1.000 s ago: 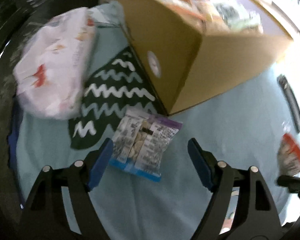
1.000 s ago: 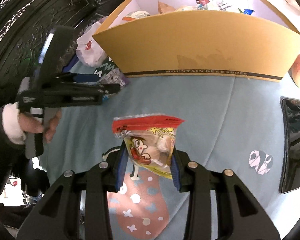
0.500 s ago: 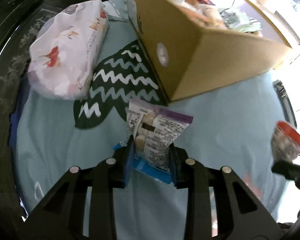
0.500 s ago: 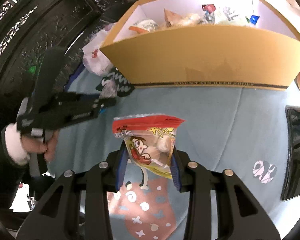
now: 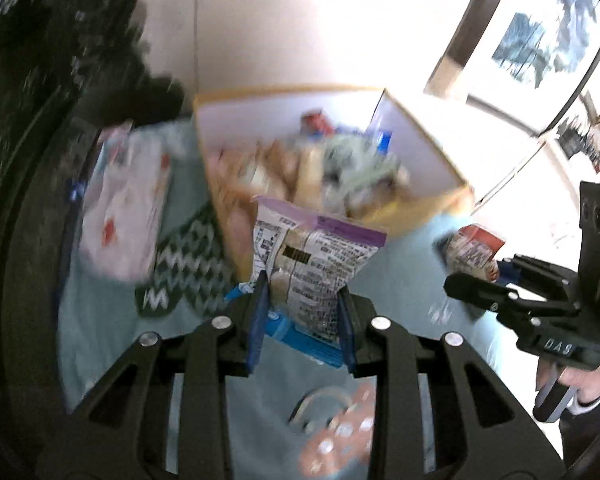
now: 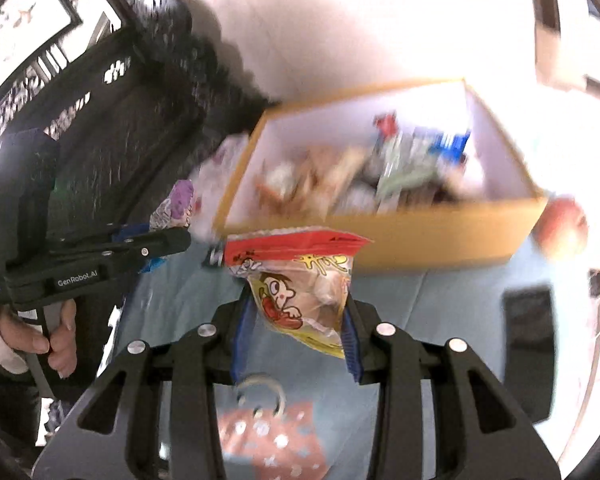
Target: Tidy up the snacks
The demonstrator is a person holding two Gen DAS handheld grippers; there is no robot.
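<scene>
Left gripper [image 5: 302, 316] clamps a purple-topped snack bag [image 5: 312, 260], right gripper [image 6: 296, 334] clamps a red-topped snack bag [image 6: 300, 280], both held near the open cardboard box [image 6: 440, 228] of snacks.

Box contents [image 5: 324, 176] blurred, snacks unidentifiable.

glossy plastic snack packet [image 6: 300, 296], matt cardboard box [image 6: 440, 228]

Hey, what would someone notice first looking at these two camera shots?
Two snack packs held up in jaws: a purple-topped pack in the left gripper, a red-topped cartoon pack in the right gripper. Behind them, the open cardboard box full of snacks on the blue cloth.
</scene>
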